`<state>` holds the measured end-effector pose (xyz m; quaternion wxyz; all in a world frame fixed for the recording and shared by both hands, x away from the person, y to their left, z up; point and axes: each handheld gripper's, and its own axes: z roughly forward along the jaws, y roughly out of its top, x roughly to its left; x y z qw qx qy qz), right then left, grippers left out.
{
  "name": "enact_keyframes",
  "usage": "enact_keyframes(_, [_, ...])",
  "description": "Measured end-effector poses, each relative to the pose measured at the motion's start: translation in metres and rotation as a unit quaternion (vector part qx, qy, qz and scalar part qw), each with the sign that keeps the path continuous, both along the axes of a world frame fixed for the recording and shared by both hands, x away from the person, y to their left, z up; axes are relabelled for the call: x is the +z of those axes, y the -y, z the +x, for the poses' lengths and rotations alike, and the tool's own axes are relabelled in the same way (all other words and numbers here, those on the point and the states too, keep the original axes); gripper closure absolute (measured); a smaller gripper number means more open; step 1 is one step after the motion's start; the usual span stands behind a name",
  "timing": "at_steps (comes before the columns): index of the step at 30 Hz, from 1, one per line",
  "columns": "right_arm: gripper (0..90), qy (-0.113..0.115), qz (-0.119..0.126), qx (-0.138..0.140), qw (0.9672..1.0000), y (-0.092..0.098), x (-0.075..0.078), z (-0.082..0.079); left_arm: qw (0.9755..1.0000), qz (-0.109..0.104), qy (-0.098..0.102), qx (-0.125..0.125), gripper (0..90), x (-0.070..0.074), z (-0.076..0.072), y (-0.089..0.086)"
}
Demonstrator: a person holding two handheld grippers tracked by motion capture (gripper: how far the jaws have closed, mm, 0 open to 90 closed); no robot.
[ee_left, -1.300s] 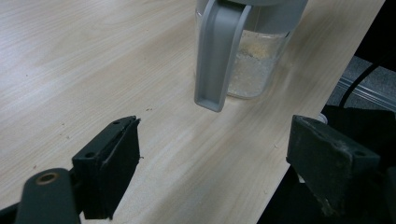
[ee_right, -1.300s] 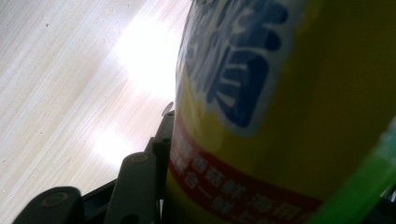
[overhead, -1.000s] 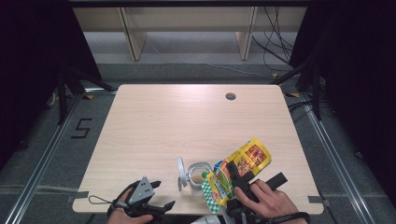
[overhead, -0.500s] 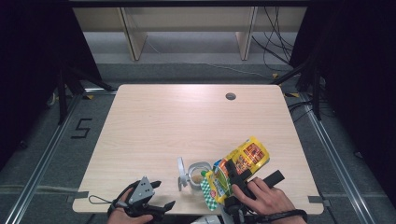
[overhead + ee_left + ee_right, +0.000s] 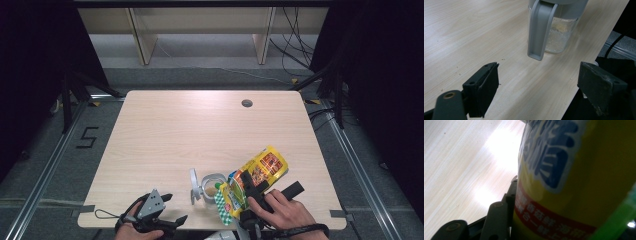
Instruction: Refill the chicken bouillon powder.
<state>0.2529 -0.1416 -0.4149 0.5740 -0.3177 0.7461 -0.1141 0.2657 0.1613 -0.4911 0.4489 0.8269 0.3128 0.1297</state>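
High view: right gripper (image 5: 248, 187) clamps a yellow pouch (image 5: 255, 175) near the table's (image 5: 200, 130) front edge, tilted over a clear jug (image 5: 212, 184) with a grey handle. Left gripper (image 5: 167, 210) hovers at the front-left edge.

Left gripper view: jaws wide apart, nothing between them; jug (image 5: 556, 27) stands ahead.

Right gripper view: pouch (image 5: 574, 182) pressed against the left jaw, close and blurred.

Desk (image 5: 190, 130): pale wood grain. Jug (image 5: 554, 27): clear wall, grey handle and lid, whitish-yellow grains inside. Pouch (image 5: 252, 177): yellow, red band, blue lettering edged white, green cap; a green-and-white checked patch at its end by the desk's near edge. Both claws: black; left claw (image 5: 170, 210) bore a grey plate.
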Motion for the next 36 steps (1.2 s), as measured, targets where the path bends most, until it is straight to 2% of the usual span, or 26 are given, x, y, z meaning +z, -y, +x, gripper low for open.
enact_keyframes(2, [58.1, 0.001, -0.008, 0.004, 1.0000, -0.0013, 0.0028, -0.0002, 1.0000, -0.002, -0.001, -0.001, 16.6, -0.0003, -0.0001, 0.0003])
enact_keyframes(4, [58.1, -0.003, -0.003, -0.001, 1.0000, -0.0017, 0.0006, -0.0005, 1.0000, 0.001, -0.001, -0.001, 16.6, -0.0002, 0.0000, 0.0002])
enact_keyframes(5, [58.1, -0.005, -0.014, 0.003, 0.9999, -0.0025, 0.0000, 0.0006, 1.0000, 0.000, 0.000, -0.001, 16.6, 0.0001, -0.0002, 0.0002])
enact_keyframes(7, [58.1, -0.009, -0.003, 0.003, 1.0000, -0.0018, -0.0025, 0.0008, 0.9999, -0.012, -0.003, 0.004, 16.6, -0.0003, -0.0010, 0.0016])
enact_keyframes(8, [58.2, -0.015, -0.006, 0.000, 0.9999, -0.0024, -0.0021, 0.0012, 0.9999, -0.013, -0.002, 0.005, 16.6, -0.0003, -0.0008, 0.0014])
enact_keyframes(9, [58.1, -0.016, -0.005, -0.002, 0.9999, -0.0030, -0.0021, 0.0008, 1.0000, -0.003, 0.000, 0.002, 16.6, 0.0001, -0.0002, -0.0001])
enact_keyframes(10, [58.2, -0.006, -0.001, 0.003, 1.0000, -0.0028, -0.0024, 0.0002, 1.0000, -0.003, 0.000, 0.002, 16.6, 0.0000, -0.0002, -0.0001])
enact_keyframes(11, [58.2, -0.008, 0.001, 0.002, 1.0000, -0.0031, -0.0022, 0.0001, 1.0000, -0.005, -0.001, 0.002, 16.5, 0.0000, -0.0004, 0.0003])
enact_keyframes(12, [58.3, -0.017, -0.015, 0.003, 0.9997, -0.0042, -0.0016, 0.0015, 0.9999, -0.013, -0.002, 0.005, 16.6, -0.0004, -0.0009, 0.0015])
enact_keyframes(14, [58.4, -0.021, -0.009, -0.001, 0.9997, -0.0042, -0.0038, 0.0019, 1.0000, 0.009, 0.003, 0.000, 16.6, 0.0009, 0.0001, -0.0009])
enact_keyframes(15, [58.4, -0.014, -0.005, 0.004, 0.9999, -0.0038, -0.0041, 0.0015, 1.0000, -0.004, 0.002, -0.001, 16.6, 0.0006, -0.0004, 0.0004])
enact_keyframes(17, [58.5, -0.019, -0.008, 0.001, 0.9998, -0.0044, -0.0038, 0.0016, 0.9999, -0.012, 0.000, 0.005, 16.6, -0.0001, -0.0010, 0.0016])
enact_keyframes(18, [58.5, -0.018, -0.008, 0.001, 0.9998, -0.0044, -0.0036, 0.0015, 1.0000, 0.000, 0.000, 0.001, 16.6, 0.0002, -0.0002, 0.0000])
enact_keyframes(19, [58.5, -0.018, -0.009, -0.001, 0.9998, -0.0044, -0.0040, 0.0015, 0.9999, -0.013, -0.003, 0.005, 16.6, -0.0005, -0.0011, 0.0016])
enact_keyframes(21, [58.5, -0.010, -0.006, 0.004, 0.9999, -0.0038, -0.0047, 0.0013, 1.0000, -0.004, 0.000, 0.002, 16.6, 0.0001, -0.0007, 0.0007])
enact_keyframes(22, [58.5, -0.011, -0.007, 0.004, 0.9999, -0.0038, -0.0044, 0.0013, 0.9999, -0.009, -0.001, 0.005, 16.6, -0.0002, -0.0010, 0.0015])
enact_keyframes(23, [58.5, -0.020, -0.024, 0.011, 0.9995, -0.0049, -0.0018, 0.0027, 1.0000, -0.008, -0.001, 0.004, 16.6, -0.0001, -0.0010, 0.0014])
enact_keyframes(24, [58.5, -0.014, -0.039, 0.013, 0.9991, -0.0057, 0.0000, 0.0028, 1.0000, -0.004, 0.000, 0.002, 16.6, 0.0001, -0.0008, 0.0009])
enact_keyframes(27, [58.5, -0.020, -0.015, 0.004, 0.9997, -0.0056, -0.0031, 0.0026, 1.0000, -0.001, 0.000, 0.000, 16.6, 0.0001, -0.0005, 0.0003])
enact_keyframes(28, [58.5, -0.021, -0.016, 0.005, 0.9996, -0.0059, -0.0030, 0.0027, 0.9999, -0.009, -0.001, 0.004, 16.6, -0.0001, -0.0010, 0.0015])
enact_keyframes(29, [58.5, -0.017, -0.034, 0.011, 0.9992, -0.0068, -0.0009, 0.0034, 0.9999, -0.011, -0.001, 0.004, 16.6, -0.0003, -0.0006, 0.0014])
enact_keyframes(31, [58.5, -0.016, -0.026, 0.004, 0.9995, -0.0067, -0.0013, 0.0023, 1.0000, -0.004, 0.000, 0.001, 16.6, 0.0001, -0.0003, 0.0002])
enact_keyframes(33, [58.5, -0.011, -0.015, 0.008, 0.9998, -0.0057, -0.0021, 0.0021, 0.9999, -0.012, -0.002, 0.004, 16.5, -0.0004, -0.0009, 0.0014])
enact_keyframes(34, [58.5, -0.017, -0.021, 0.004, 0.9996, -0.0062, -0.0016, 0.0026, 1.0000, 0.000, 0.000, 0.002, 16.6, 0.0003, -0.0003, 0.0000])
enact_keyframes(35, [58.6, -0.006, -0.040, 0.009, 0.9991, -0.0067, 0.0005, 0.0023, 1.0000, 0.008, 0.004, -0.001, 16.6, 0.0008, 0.0002, -0.0010])
enact_keyframes(36, [58.5, -0.007, -0.040, 0.010, 0.9991, -0.0065, 0.0005, 0.0023, 0.9999, -0.011, 0.000, 0.003, 16.6, -0.0001, -0.0006, 0.0011])
